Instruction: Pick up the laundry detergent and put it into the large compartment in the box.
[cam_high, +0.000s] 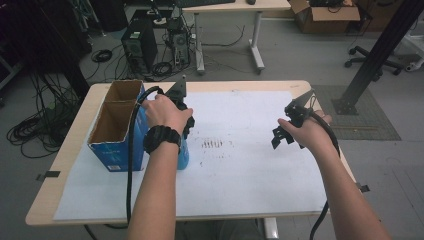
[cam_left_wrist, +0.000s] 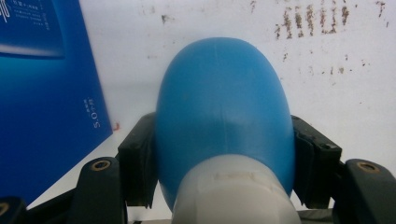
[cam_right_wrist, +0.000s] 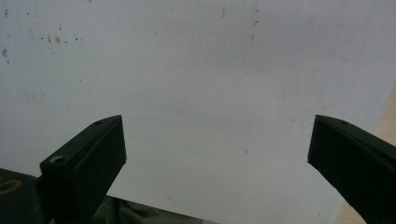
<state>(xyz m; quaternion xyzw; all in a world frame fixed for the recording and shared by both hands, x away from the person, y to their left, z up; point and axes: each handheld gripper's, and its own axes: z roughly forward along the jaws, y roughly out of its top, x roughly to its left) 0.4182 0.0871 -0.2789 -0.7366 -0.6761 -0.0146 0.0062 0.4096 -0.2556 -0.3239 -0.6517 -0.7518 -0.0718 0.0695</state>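
One grasp done: left gripper clamped on blue bulb standing on white sheet at 3 o'clock of blue carton, lift and placement pending; right gripper wide, empty, idle.

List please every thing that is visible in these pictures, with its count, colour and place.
bottle: 1, blue with white cap, held beside the box
box: 1, blue outside, brown inside, open, table's left side
paper sheet: 1, white, stained, covering the table
table: 1, light wood
computer tower: 1, black, on the floor behind
left gripper: 1, black, shut on the bottle
right gripper: 1, black, open above the paper sheet
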